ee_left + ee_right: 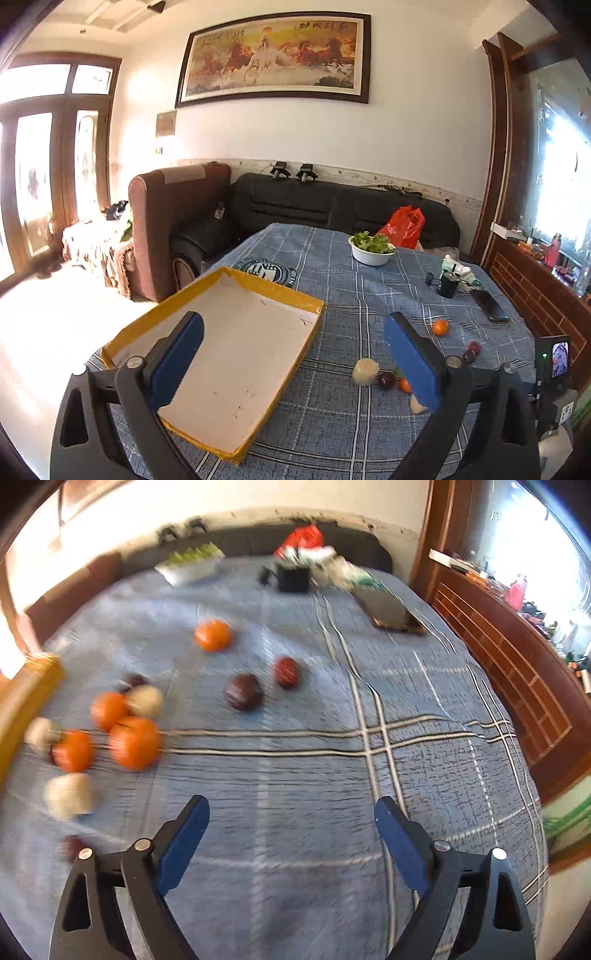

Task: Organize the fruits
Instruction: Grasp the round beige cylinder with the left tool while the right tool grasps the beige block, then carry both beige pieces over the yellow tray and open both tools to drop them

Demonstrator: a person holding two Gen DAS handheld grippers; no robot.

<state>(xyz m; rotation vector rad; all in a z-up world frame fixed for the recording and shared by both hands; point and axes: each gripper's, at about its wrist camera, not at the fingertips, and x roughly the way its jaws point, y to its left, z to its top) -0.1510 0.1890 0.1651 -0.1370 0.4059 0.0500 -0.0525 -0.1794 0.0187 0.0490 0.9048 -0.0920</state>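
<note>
Right up close, the right gripper [291,830] hangs over bare blue plaid tablecloth [295,775], its blue-padded jaws spread wide with nothing between them. Across the table the left gripper [293,345] is just as wide and just as empty, poised above the shallow cardboard tray [295,295] with its yellow-taped rim and plain white floor.

Out from the right jaws, at ten o'clock, sits the fruit cluster: three glossy round oranges, the nearest orange [135,743] touching its neighbours, with pale, matte, lumpy pieces among them that are too blurred to name. At twelve o'clock a smooth dark plum [243,691] sits beside a redder one [286,671], and a lone orange [213,635] lies further out. The tray's edge shows at nine o'clock.

None of the fruit is in the tray yet, so this looks like the first pick. My call: go for an isolated piece, centre the pads on its widest part, and close gently; round, slick skins roll on soft cloth.
</note>
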